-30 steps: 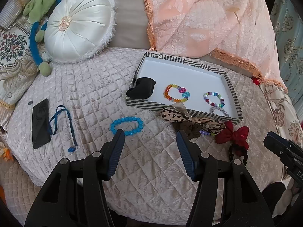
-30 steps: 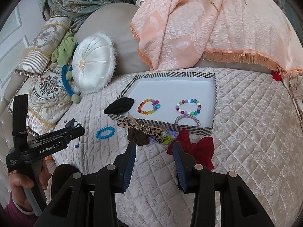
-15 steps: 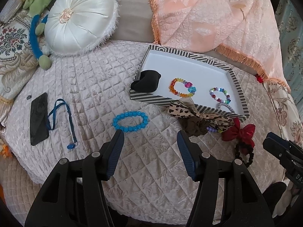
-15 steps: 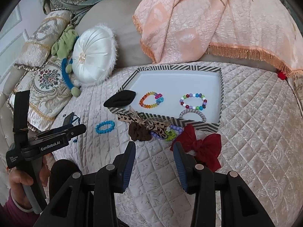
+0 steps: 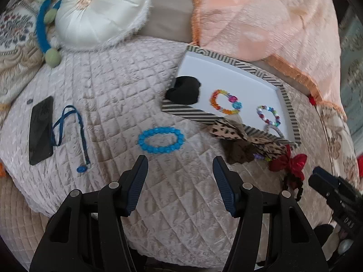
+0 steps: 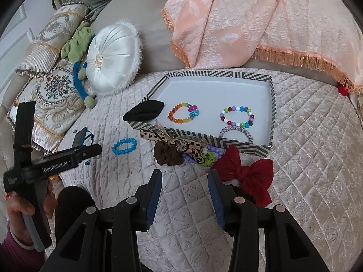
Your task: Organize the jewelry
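Your left gripper (image 5: 179,170) is wide open and holds nothing. Just ahead of it, a little to the left, the blue bracelet (image 5: 161,140) lies flat on the quilt (image 5: 109,95). Its oval runs side to side, so it points at neither finger. Your right gripper (image 6: 185,184) is open and empty too (it is nearer the red bow (image 6: 247,170)), so the left one looks like the one to use. Farther ahead and to the right sits the striped tray (image 5: 188,111).
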`<control>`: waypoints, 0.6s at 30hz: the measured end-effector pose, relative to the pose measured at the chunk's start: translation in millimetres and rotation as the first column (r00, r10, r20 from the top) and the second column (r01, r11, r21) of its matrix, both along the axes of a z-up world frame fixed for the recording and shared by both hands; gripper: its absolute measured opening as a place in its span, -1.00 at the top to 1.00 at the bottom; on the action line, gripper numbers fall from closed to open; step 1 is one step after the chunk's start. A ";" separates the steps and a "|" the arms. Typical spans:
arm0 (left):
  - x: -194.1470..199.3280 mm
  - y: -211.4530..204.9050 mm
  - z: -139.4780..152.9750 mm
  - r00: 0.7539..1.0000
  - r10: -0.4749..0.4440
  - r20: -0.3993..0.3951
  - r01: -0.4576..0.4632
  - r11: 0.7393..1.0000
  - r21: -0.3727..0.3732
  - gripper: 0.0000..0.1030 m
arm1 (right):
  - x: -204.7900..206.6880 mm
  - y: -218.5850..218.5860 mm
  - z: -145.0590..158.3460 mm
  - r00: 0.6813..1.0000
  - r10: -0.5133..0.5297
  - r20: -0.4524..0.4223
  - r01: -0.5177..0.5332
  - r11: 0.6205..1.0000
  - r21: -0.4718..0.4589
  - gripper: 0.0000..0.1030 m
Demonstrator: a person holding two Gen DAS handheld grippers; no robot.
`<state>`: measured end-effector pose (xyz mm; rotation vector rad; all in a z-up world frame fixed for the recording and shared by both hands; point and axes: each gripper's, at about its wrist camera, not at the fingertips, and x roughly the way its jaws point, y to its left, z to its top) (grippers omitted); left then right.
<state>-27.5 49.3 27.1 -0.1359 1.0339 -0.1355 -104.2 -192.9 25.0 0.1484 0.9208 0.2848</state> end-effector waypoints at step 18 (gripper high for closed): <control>27.6 37.8 -29.4 0.990 0.082 -0.119 -0.091 0.993 -0.071 -0.31 | 35.3 43.3 -14.7 0.980 0.200 0.018 -0.197 0.974 -0.112 0.13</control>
